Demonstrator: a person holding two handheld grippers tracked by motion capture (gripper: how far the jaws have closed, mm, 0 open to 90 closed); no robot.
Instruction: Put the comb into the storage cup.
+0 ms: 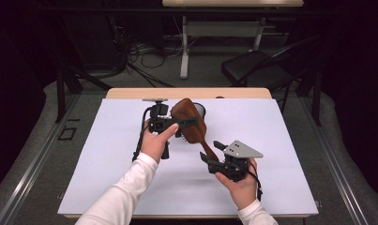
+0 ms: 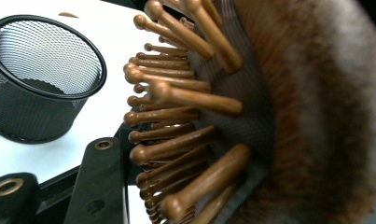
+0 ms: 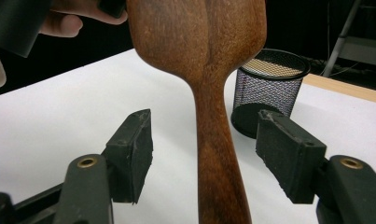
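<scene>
Clamping the wooden hairbrush head, left gripper hides its bristles, right gripper jaws spread around the handle.

One wooden hairbrush sits near the middle of the high view, its head towards the upper part of the frame and its handle running down to the lower right. One black mesh cup stands just behind it, close to the upper middle. Two tongs are in the frame: one left of centre, one lower right of centre. Two hands hold them, one each: a hand at lower left and a hand at lower right. One white tabletop carries it all. One dark chair stands at upper right.
</scene>
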